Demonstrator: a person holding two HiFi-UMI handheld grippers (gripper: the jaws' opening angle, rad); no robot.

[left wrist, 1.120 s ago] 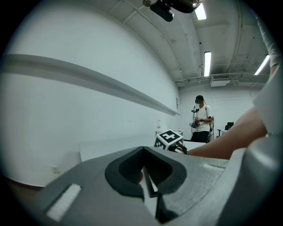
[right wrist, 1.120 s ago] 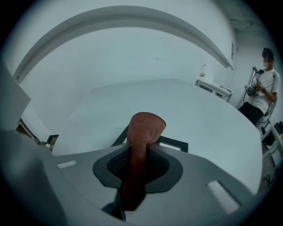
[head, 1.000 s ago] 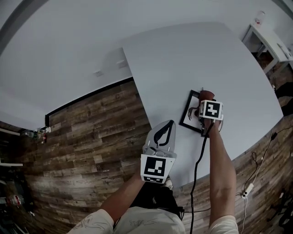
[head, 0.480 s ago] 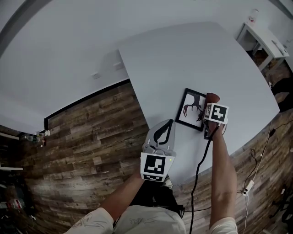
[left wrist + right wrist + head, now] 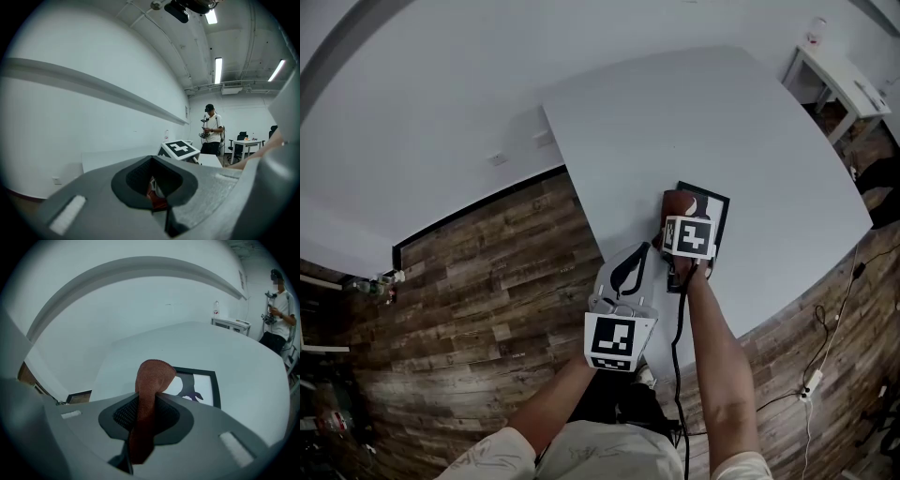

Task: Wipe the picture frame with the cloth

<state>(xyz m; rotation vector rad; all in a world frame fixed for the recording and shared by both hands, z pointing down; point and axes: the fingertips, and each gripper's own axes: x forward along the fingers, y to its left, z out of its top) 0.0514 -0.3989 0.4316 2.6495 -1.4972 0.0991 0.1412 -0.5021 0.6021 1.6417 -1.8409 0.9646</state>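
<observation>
Right tool (image 5: 140, 425), clamped tight on the rust-brown cloth (image 5: 152, 373) over the picture frame's (image 5: 204, 383) left side, risked shoving the unheld frame across the tabletop (image 5: 243, 352) if dragged too hard.

Fuzzy rust-brown cloth (image 5: 152, 376), smooth matt white table (image 5: 675, 122), grained wood-plank floor (image 5: 487, 272)

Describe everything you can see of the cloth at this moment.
The cloth is rust-brown with a fine, towel-like nap. The right claw is shut on it: a folded, rounded loop stands out past the jaw tips, and a narrower tail runs back between them. The loop covers one end of the black picture frame, which lies flat on the white table. Whether it actually presses on the frame cannot be told.
</observation>
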